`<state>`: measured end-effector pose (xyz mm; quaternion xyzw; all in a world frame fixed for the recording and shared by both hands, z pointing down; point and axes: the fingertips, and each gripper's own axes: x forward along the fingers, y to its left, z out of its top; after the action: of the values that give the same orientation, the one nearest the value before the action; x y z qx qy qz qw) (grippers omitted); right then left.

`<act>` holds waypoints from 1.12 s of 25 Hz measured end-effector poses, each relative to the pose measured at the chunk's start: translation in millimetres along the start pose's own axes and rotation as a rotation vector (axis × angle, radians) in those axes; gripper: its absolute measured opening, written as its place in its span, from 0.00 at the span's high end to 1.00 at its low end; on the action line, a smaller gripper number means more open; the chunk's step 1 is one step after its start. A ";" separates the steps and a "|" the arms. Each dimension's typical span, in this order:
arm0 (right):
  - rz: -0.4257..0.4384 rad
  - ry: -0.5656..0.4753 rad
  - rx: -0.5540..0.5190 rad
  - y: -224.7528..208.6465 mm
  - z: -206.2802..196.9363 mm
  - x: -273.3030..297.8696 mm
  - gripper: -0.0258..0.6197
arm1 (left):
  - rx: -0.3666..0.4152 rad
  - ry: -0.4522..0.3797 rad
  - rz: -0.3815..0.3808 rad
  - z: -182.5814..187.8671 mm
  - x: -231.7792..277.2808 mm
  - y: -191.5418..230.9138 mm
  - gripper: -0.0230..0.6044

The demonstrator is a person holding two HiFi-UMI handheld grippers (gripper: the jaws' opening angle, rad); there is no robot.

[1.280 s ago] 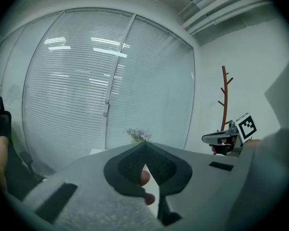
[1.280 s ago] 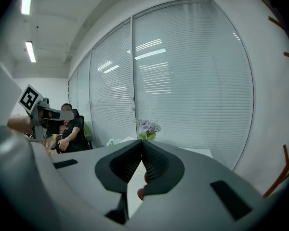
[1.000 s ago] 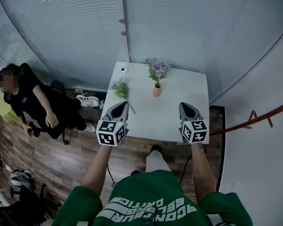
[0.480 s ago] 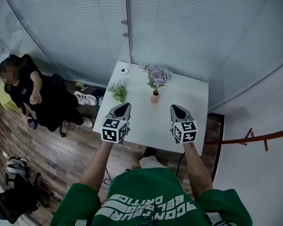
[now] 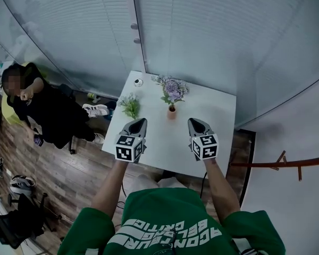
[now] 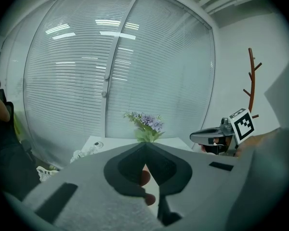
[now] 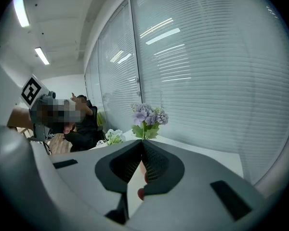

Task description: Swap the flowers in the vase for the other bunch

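Observation:
A small pinkish vase (image 5: 171, 112) with purple flowers (image 5: 173, 88) stands mid-table on the white table (image 5: 218, 116). The other bunch, white and green (image 5: 130, 105), lies flat near the table's left edge. My left gripper (image 5: 140, 121) hovers over the near left part of the table, just short of that bunch, jaws together and empty. My right gripper (image 5: 194, 121) hovers to the right of the vase, shut and empty. The left gripper view shows the purple flowers (image 6: 147, 123) above the closed tips (image 6: 145, 144). The right gripper view shows the purple flowers (image 7: 150, 115) and the white bunch (image 7: 111, 137).
A small round object (image 5: 139, 82) sits at the table's far left corner. A glass wall with blinds runs behind the table. A person in black (image 5: 40, 108) sits left of it, with shoes (image 5: 95, 110) on the wood floor. A coat rack (image 5: 287, 161) stands at right.
Both grippers have moved forward over the table's near edge, lower and closer to each other, nearer the vase and the lying bunch. Jaws stay shut.

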<state>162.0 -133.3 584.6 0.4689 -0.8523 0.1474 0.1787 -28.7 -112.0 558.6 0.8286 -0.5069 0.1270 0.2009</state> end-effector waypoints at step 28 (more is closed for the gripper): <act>-0.058 0.112 0.034 8.2 -31.3 110.3 0.93 | 0.048 0.102 -0.175 -31.2 62.4 37.8 0.96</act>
<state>105.5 -198.3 660.7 0.4875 -0.8243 0.1826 0.2226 -34.3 -162.2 619.8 0.8667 -0.4184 0.1634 0.2169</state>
